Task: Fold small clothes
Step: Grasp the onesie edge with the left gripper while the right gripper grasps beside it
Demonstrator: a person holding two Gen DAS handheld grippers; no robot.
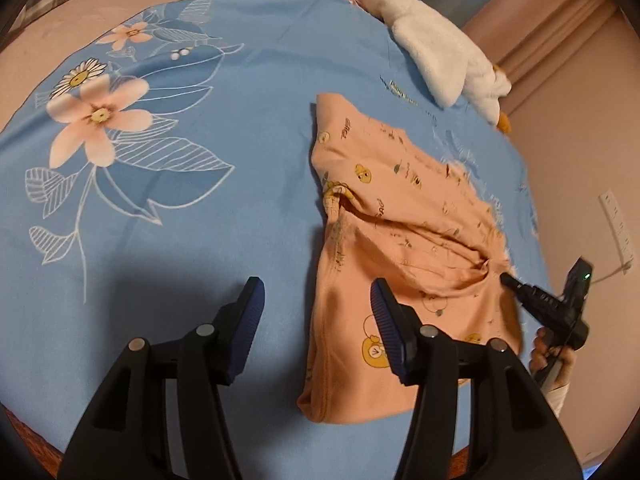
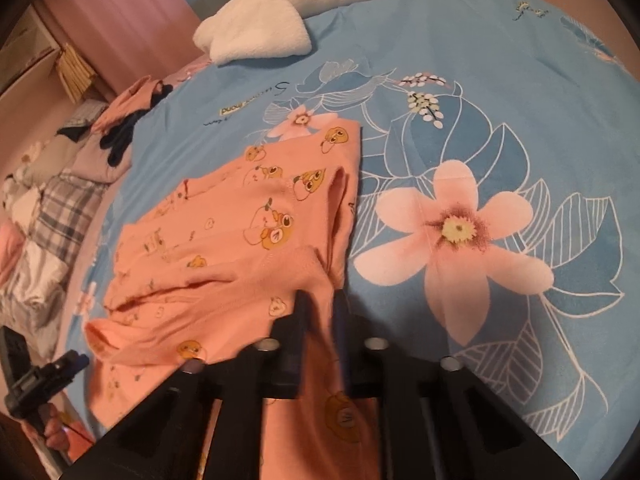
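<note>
Blue bedding with big pink flowers covers the bed, and a pink wall stands behind it. Going from left to right, the left gripper comes first. Its jaws stand partly apart and nothing is between them. One finger hangs over bare blue cloth and the other hangs over the near left part of the small orange shirt. The shirt has little yellow bears on it. It lies flat on the bed just ahead of this gripper, partly folded, with a bumpy ridge across its middle. A fluffy white toy duck lies far ahead of the gripper, near the bed's edge. More to the right is the right gripper. Its jaws are pinched tight on the shirt's near edge, and orange cloth runs down between its fingers. A hand holds its handle at the side of the bed. In the right wrist view a pile of other clothes sits far off to the left. Things could go wrong from here. The pinch may have caught only the top layer, so a lift could pull the layers apart and undo the fold. With the left gripper holding nothing, the free side could drag, bunch up, and make the fold crooked.
</note>
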